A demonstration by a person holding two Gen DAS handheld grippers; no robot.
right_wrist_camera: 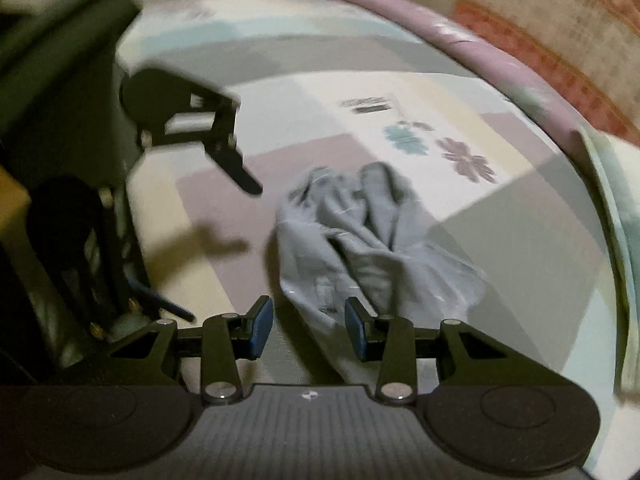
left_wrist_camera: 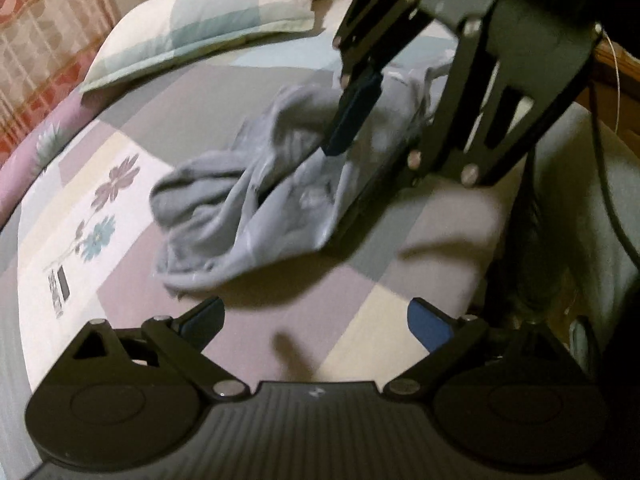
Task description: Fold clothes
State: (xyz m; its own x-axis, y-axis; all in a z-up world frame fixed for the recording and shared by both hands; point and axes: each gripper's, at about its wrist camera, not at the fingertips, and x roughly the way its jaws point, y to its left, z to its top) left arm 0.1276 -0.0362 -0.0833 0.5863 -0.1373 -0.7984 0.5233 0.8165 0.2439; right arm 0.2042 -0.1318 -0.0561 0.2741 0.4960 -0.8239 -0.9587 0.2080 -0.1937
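One crumpled grey garment (left_wrist_camera: pixel 256 208) lies near the middle of a bed, on a patchwork bedsheet (left_wrist_camera: pixel 120 148) of grey, mauve, cream and white blocks printed with flowers. One matching pillow (left_wrist_camera: pixel 208 20) rests at the far end of the bed. Two handheld grippers are in view.

The left gripper (left_wrist_camera: pixel 316 326) hovers above the sheet on the near side of the garment. Its jaws stand wide apart, with only bare sheet between its blue pads, touching nothing.

The right gripper (right_wrist_camera: pixel 308 328) has its jaws partly open. In the right wrist view, an edge of the grey garment (right_wrist_camera: pixel 360 236) runs down into the gap between its blue pads, but the pads stand clear of the cloth on both sides. From the left wrist view, the same gripper (left_wrist_camera: pixel 360 140) reaches down over the far side of the garment; blur hides whether a fingertip touches the fabric.

A small printed label on the sheet (left_wrist_camera: pixel 58 284) is too blurred to read.
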